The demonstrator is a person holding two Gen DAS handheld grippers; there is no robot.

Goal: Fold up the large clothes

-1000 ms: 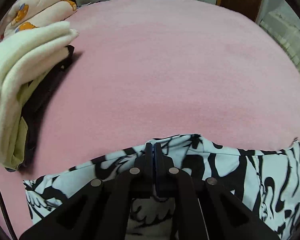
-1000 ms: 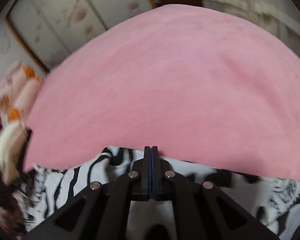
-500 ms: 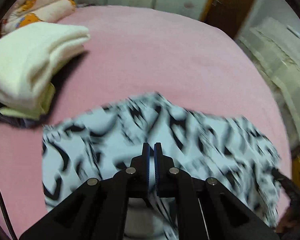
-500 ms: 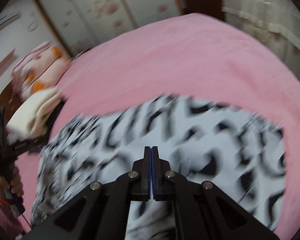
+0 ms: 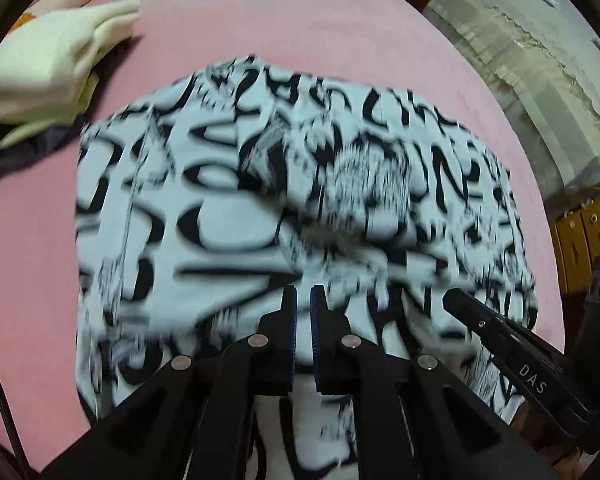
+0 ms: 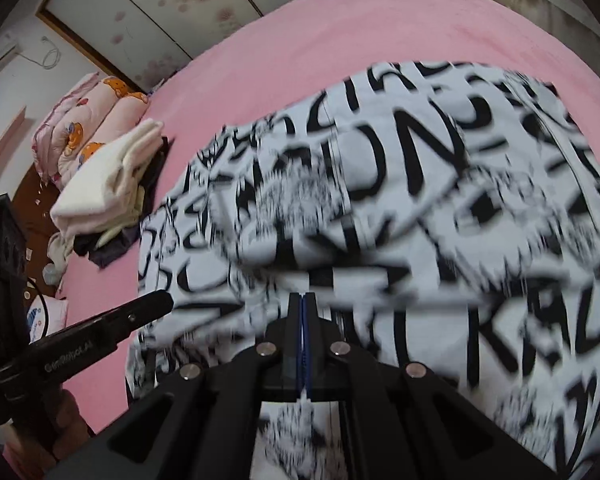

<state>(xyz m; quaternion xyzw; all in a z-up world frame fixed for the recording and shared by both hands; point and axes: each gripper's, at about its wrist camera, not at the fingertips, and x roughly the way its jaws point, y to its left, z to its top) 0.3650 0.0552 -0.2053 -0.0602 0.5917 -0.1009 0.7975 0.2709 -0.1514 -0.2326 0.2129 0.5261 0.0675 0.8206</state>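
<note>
Fingers of my left gripper (image 5: 303, 298) stand a narrow slit apart, having just been opening; pale cloth shows through the slit, with no visible pinch on it. Fingers of my right gripper (image 6: 302, 300) are pressed together, pad to pad, clamped on the near edge of the printed garment (image 5: 220, 200), whose fabric rises to the tips and hangs beneath them. This garment, white with black lettering, lies directly ahead of and under both pairs of fingers on the pink bed cover (image 5: 340, 12). Its long axis runs crosswise to the fingers, side to side; the far edge is rounded and lies ahead of the tips. One loose fold crosses the middle, just ahead of the fingertips. Ahead and to the left, apart from the garment, a folded cream stack (image 5: 56, 60) rests on a dark cloth (image 5: 28, 152); beyond it lies a rolled bear-print quilt (image 6: 96, 120). In the left view, the right gripper reaches over the garment's right part, beside my left fingers. Motion blur smears the print, so seams, collar and sleeves cannot be identified. Gripper bodies cover the near edge.
</note>
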